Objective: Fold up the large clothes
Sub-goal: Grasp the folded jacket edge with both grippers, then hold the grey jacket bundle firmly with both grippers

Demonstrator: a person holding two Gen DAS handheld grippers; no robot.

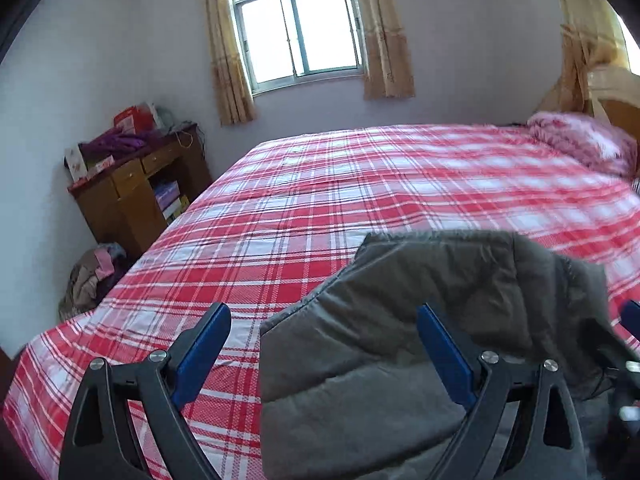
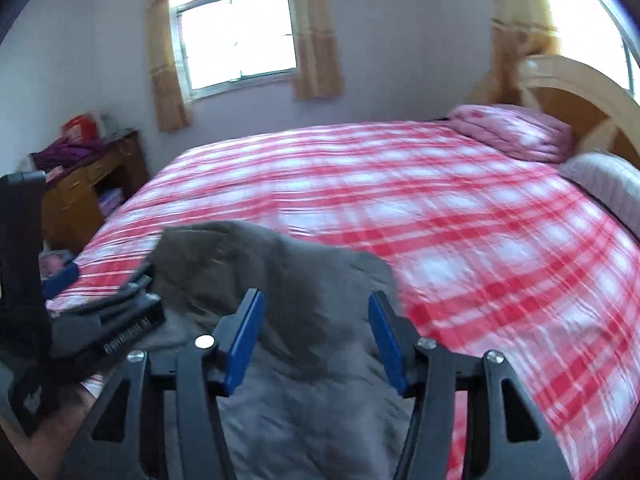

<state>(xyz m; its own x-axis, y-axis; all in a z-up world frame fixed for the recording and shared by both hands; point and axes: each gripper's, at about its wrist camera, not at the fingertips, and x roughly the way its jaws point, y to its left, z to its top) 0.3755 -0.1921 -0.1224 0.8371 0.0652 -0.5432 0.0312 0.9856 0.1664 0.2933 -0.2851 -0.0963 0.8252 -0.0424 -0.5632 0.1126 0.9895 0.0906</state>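
Note:
A grey padded garment lies bunched on the near part of a bed with a red and white plaid sheet. My left gripper stands wide open over the garment's left edge, its left pad above the sheet and its right pad above the cloth. In the right wrist view the garment spreads under my right gripper, whose blue pads stand apart with grey cloth showing between them; I see no pinch. The left gripper shows at that view's left. One of the right gripper's fingers peeks in at the left wrist view's right edge.
A folded pink quilt and a pale pillow lie by the wooden headboard. A cluttered wooden desk stands at the bed's far left, with a heap of clothes on the floor beside it. A curtained window is behind.

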